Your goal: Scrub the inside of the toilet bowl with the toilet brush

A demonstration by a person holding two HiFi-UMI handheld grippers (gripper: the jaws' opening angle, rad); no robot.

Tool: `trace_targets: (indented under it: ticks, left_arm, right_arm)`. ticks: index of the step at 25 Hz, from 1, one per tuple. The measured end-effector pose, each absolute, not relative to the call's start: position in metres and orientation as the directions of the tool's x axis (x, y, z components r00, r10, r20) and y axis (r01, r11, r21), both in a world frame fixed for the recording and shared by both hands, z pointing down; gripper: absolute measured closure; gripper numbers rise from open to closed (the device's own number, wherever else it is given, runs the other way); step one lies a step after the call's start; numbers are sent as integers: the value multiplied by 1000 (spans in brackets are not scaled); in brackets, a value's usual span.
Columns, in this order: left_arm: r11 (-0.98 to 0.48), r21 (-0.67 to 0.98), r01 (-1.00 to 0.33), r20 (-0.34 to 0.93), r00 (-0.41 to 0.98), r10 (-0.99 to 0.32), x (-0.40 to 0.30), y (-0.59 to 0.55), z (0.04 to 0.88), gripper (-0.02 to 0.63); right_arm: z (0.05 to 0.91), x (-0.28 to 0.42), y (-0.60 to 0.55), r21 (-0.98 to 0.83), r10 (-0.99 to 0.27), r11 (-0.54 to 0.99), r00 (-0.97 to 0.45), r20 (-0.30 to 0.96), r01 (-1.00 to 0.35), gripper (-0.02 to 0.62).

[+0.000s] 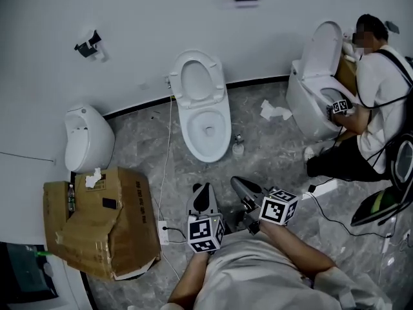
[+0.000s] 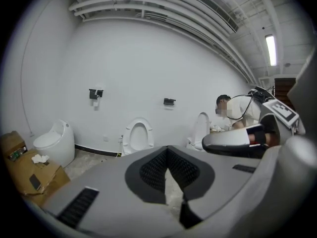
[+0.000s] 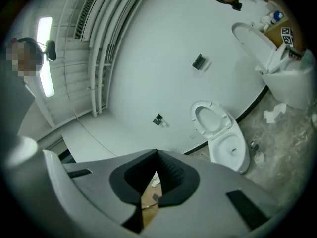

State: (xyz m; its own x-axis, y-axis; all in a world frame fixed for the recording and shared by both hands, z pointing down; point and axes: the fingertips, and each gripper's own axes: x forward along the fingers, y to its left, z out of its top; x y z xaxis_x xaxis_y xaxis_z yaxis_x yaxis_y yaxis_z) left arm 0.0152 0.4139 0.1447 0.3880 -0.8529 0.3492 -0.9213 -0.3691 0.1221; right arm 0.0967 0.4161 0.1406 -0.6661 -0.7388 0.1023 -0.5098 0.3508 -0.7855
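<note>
So, both grippers are empty. The left gripper (image 1: 204,191) has its jaws pressed together, and so does the right gripper (image 1: 242,186). They hover low in front of the person. The toilet (image 1: 206,134) stands ahead by the wall, lid up, well apart from both. There's a small whitish thing (image 1: 238,148) on the floor just beside it.

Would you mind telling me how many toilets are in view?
3: left toilet, lid down, by the box; middle toilet, lid up; right toilet, where a person crouches.
</note>
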Motion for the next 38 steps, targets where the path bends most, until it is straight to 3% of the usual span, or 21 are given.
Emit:
trace_targets:
  ticks: [3,8,17,33,38]
  left_arm:
    - [-389,139,-911,362,412,-836,20,392,145,584]
    - [-417,96,-904,390,419,-820,22,370,143,584]
    - [-380,103,-919,388,389,-835,-5,314,145,584]
    - [-333,51,-942,390,326,-861,-40,259,149,583]
    - [-331,28,-943,363,318,-876,-54,225,139,583]
  right_arm:
    - [153,105,401,-738,-755,316,-629,185,-597,588]
    - [169,106,382,-762,-765,239,-600,233,-601,588]
    - [198,104,345,-552,-719,234,-524,457,-801,586]
    - [205,82,295,-426,-724,272,-475,500,-863,586]
    - [197,68,271,-533,-747,248,-510,427,-809,584]
